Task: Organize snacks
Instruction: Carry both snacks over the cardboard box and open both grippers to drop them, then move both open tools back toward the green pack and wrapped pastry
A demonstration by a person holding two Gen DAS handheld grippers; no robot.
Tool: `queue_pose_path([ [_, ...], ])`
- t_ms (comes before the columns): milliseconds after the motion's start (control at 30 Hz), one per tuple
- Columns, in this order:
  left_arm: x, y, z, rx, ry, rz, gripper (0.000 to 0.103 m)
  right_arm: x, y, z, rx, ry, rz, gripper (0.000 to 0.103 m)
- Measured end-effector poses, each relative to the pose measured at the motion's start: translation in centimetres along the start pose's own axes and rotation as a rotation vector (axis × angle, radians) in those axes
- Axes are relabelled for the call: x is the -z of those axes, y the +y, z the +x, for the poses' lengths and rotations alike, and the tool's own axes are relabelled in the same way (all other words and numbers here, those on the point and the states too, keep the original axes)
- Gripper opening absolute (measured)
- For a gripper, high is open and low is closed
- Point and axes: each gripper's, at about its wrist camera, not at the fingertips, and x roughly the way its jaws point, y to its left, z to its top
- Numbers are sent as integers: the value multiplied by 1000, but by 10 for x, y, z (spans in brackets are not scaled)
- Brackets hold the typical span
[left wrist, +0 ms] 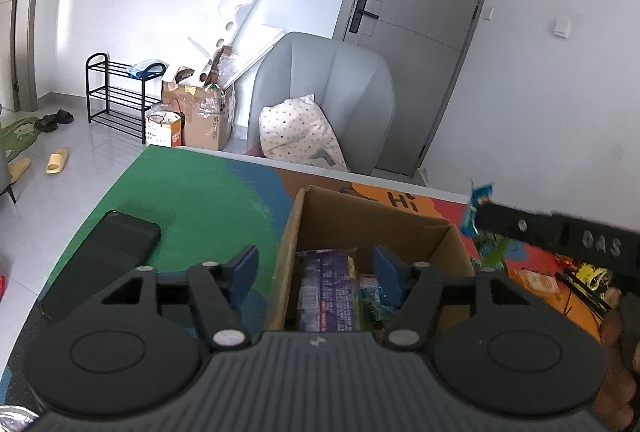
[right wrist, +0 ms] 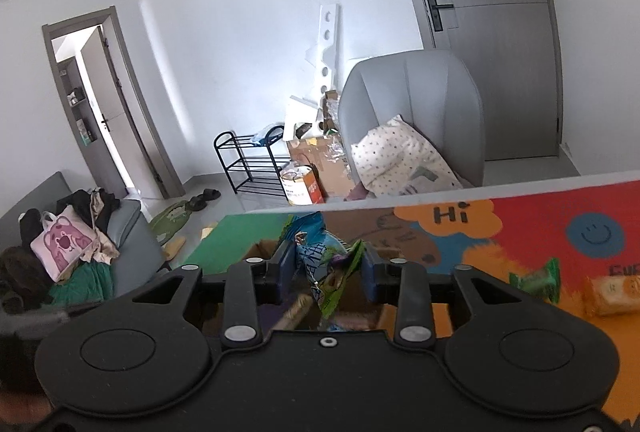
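Note:
An open cardboard box [left wrist: 372, 216] stands on the colourful table mat [left wrist: 192, 200]. Inside it lie a purple snack pack [left wrist: 326, 288] and a green packet [left wrist: 370, 306]. My left gripper [left wrist: 316, 268] hangs open over the box's near left corner, with nothing between its fingers. My right gripper [right wrist: 328, 266] is closed on a blue and green snack packet [right wrist: 320, 256] that fills the gap and touches both pads, just above the box [right wrist: 258, 250]. In the left wrist view the right gripper's finger [left wrist: 560, 232] reaches in from the right, the packet [left wrist: 476, 212] blurred at its tip.
A black phone [left wrist: 100, 264] lies on the mat left of the box. Loose snacks lie right of it: a green packet [right wrist: 536, 280] and a pale yellow one [right wrist: 612, 292]. Behind the table's far edge stands a grey armchair [left wrist: 332, 92] with a dotted pillow [left wrist: 296, 132].

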Motion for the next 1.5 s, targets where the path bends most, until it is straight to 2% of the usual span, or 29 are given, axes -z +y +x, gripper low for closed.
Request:
queue_pose_path([
  [100, 3, 2, -4, -6, -5, -6, 77, 0, 0, 0, 30, -13, 5, 51],
  [233, 3, 3, -5, -13, -16, -9, 89, 4, -7, -7, 29, -9, 18, 51],
  [400, 5, -2, -6, -14, -26, -2, 96, 10, -16, -17, 48, 3, 36, 51],
  [600, 9, -14, -6, 3, -6, 26, 97, 16, -33, -30, 75, 10, 78, 51],
  [767, 12, -26, -7, 17, 19, 37, 97, 21, -48, -44, 99, 6, 104, 57],
  [1000, 17, -51, -7, 47, 32, 68, 97, 29, -74, -69, 138, -8, 135, 70],
  [1167, 22, -70, -6, 60, 40, 77, 97, 35, -89, -83, 158, -7, 140, 76],
  [1500, 29, -105, -8, 79, 74, 113, 98, 41, -114, -107, 177, 9, 148, 99],
])
